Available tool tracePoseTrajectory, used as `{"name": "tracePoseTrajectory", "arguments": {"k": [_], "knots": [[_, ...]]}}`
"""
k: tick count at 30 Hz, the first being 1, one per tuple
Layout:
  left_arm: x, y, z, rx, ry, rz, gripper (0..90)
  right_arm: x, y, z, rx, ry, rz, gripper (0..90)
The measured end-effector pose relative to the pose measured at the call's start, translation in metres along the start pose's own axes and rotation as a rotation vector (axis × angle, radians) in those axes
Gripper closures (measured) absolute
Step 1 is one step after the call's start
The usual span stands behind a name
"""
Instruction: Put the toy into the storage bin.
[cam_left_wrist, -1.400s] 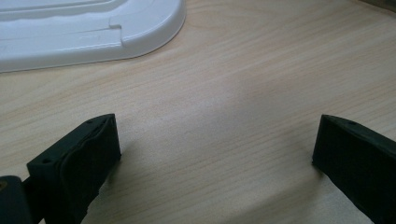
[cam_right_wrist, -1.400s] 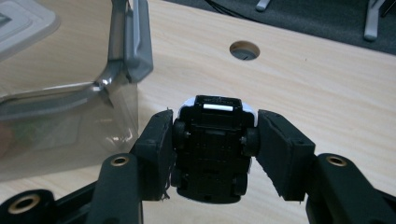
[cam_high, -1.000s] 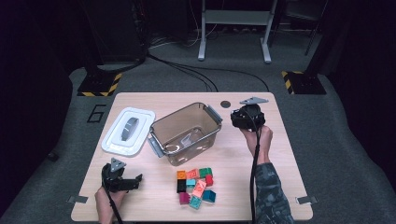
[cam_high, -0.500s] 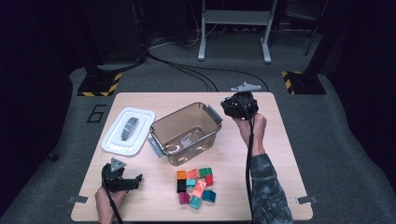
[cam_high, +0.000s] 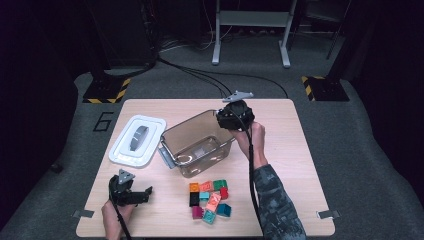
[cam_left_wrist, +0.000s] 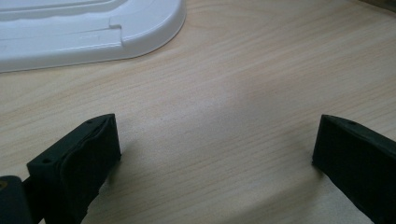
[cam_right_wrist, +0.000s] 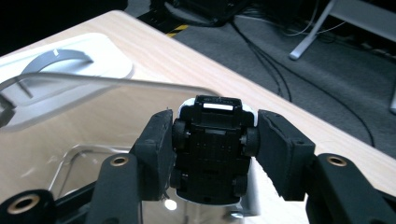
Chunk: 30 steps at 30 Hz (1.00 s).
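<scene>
Above the near-right corner of the clear plastic bin (cam_high: 197, 145), my right gripper (cam_high: 235, 116) carries a small toy car (cam_right_wrist: 212, 147). Its two jaws have closed on the car's sides, against the wheels, so that the black underside faces the gripper's camera and the white body faces away. Gripping across the narrow width, I judge, keeps the car from rolling or slipping out while it travels. In the right gripper view the bin's transparent rim (cam_right_wrist: 107, 84) lies just beyond and below the car, which suggests the car is meant to go inside; it is not yet released.

My left gripper (cam_high: 131, 192) rests low at the near-left part of the table (cam_high: 295, 165), its jaws spread wide with nothing but bare wood between them (cam_left_wrist: 210, 140). It sits well apart from the bin, presumably parked out of the way.

The white lid (cam_high: 137, 140) lies flat just left of the bin, handle up, leaving the opening free for loading. A cluster of coloured blocks (cam_high: 210, 199) sits in front of the bin, between it and the table's near edge, apart from both grippers and within easy reach for later picking.
</scene>
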<state>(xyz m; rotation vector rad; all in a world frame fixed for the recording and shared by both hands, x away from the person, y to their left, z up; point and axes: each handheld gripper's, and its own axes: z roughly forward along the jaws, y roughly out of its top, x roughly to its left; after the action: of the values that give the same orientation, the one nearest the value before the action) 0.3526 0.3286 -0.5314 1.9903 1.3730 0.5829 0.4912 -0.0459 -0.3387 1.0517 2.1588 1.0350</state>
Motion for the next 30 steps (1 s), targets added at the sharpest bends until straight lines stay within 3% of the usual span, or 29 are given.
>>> {"name": "tracePoseTrajectory", "arguments": {"k": [4, 10, 30], "knots": [[0.0, 0.0, 0.0, 0.0, 0.0, 0.0, 0.6, 0.01, -0.013, 0.012, 0.039, 0.034, 0.003, 47.0], [0.0, 0.0, 0.0, 0.0, 0.0, 0.0, 0.6, 0.013, -0.028, 0.017, 0.06, 0.063, 0.004, 46.9], [0.0, 0.0, 0.0, 0.0, 0.0, 0.0, 0.6, 0.017, -0.053, 0.009, 0.113, 0.095, 0.072, 46.6]]}}
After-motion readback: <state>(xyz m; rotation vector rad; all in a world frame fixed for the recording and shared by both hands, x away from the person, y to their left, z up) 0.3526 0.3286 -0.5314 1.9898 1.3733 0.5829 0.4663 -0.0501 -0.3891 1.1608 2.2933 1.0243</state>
